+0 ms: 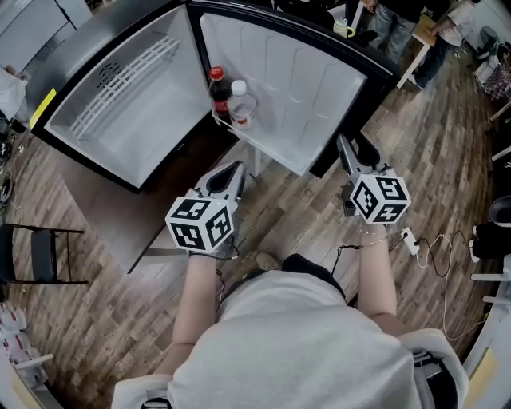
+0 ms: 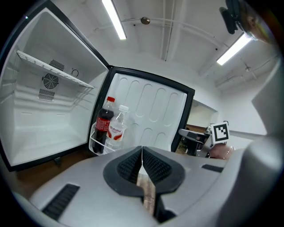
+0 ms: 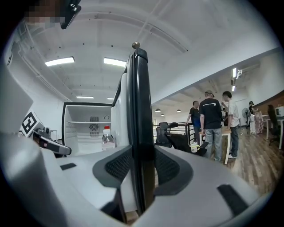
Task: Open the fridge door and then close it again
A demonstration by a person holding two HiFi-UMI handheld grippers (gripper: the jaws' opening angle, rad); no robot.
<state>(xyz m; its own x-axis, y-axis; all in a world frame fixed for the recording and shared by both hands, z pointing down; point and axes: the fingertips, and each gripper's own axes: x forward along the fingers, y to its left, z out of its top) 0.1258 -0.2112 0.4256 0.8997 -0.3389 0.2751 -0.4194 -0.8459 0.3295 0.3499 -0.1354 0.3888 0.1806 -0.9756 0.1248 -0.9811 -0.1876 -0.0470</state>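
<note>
The right gripper (image 1: 354, 148) (image 3: 141, 156) was closed part-way on the free edge of the black-framed, white-lined fridge door (image 1: 289, 86) (image 3: 139, 106), with one pad on each face. In the right gripper view we saw the door edge-on, straight ahead between the jaws. It hid most of what lay beyond it. Of the bottles, only one clear body under a red cap showed, to the left of that gripper.

The door stood wide open ahead of both grippers. The left gripper (image 1: 231, 169) (image 2: 142, 150) was fully closed with nothing between its jaws, clear of the door. Ahead and left of it, the white door rack (image 2: 94, 146) held a dark cola bottle with a red cap (image 2: 104, 125) and a clear plastic water bottle with a white cap (image 2: 116, 129). The rack hid their bases.

In the head view the door's outer face was hidden, and the upper frame edge cut off the standing people (image 1: 395, 24) beyond the right gripper.
</note>
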